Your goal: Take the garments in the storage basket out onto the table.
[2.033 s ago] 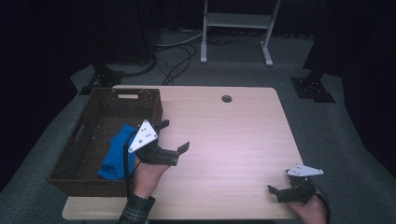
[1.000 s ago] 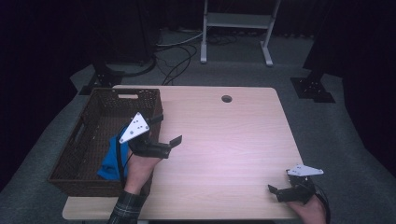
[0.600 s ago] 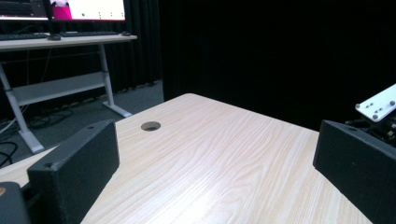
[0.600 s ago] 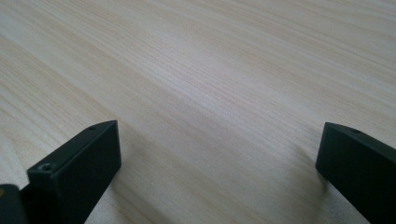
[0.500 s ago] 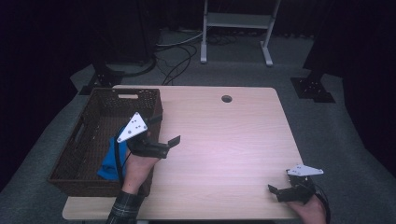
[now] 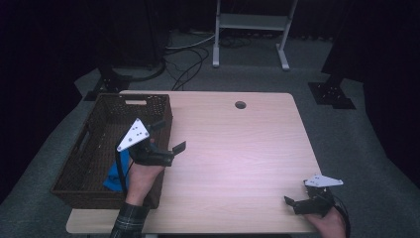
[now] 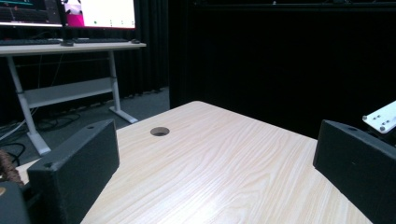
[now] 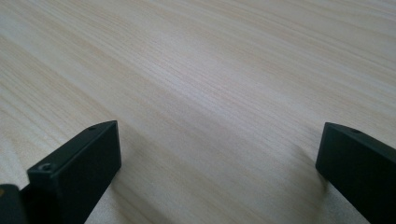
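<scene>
A dark wicker basket [image 6: 114,99] stands on the left part of the wooden table [image 6: 237,148]. A blue cloth [image 6: 115,173] lies inside it near the front. My left gripper [image 6: 169,135] hovers by the basket's right wall, pointing right. Its jaws stand wide apart in the left gripper view, and this left gripper [image 7: 217,149] has only table between them. My right gripper [image 6: 292,202] rests low at the table's front right corner. In its own view the right gripper [image 8: 219,149] is open over bare wood.
A round cable hole [image 6: 240,105] sits near the table's far edge, also visible as the hole [image 7: 159,131]. Beyond the table are a white desk frame [image 6: 247,22], floor cables [image 6: 185,59] and black stand bases [image 6: 331,94]. A lit monitor [image 7: 100,11] stands on that desk.
My left gripper has drifted left and a little away from me, closer to the basket's right wall, staying open. The right gripper has not moved.
</scene>
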### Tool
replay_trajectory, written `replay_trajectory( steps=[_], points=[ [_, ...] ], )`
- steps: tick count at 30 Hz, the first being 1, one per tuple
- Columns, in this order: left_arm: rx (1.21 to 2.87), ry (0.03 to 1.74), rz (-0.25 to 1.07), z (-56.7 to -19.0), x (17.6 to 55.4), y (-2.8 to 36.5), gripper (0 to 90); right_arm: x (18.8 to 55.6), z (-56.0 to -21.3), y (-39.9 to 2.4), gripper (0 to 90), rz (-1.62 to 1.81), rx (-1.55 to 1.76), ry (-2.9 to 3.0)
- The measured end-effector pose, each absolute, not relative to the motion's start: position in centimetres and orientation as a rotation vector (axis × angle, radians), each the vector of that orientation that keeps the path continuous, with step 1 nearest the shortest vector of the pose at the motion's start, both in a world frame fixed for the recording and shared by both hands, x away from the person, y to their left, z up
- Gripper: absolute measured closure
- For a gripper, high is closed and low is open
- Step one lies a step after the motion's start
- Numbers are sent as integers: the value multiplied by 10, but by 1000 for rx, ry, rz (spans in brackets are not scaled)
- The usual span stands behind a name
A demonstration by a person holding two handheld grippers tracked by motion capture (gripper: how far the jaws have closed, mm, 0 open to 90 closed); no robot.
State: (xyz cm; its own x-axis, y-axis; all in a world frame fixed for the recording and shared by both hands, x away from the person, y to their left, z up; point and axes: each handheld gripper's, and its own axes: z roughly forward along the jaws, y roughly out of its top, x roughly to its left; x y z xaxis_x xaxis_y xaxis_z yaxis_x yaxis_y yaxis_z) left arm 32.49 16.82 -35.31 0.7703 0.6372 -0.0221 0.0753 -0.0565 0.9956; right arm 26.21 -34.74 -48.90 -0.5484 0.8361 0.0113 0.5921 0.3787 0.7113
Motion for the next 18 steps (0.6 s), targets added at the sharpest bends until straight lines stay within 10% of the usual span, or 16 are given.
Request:
replay_trajectory(
  steps=[18],
  points=[
    [1561, 621, 511, -352, 329, 186, 1, 262, -489, -347, 0, 966, 1246, 2293]
  ],
)
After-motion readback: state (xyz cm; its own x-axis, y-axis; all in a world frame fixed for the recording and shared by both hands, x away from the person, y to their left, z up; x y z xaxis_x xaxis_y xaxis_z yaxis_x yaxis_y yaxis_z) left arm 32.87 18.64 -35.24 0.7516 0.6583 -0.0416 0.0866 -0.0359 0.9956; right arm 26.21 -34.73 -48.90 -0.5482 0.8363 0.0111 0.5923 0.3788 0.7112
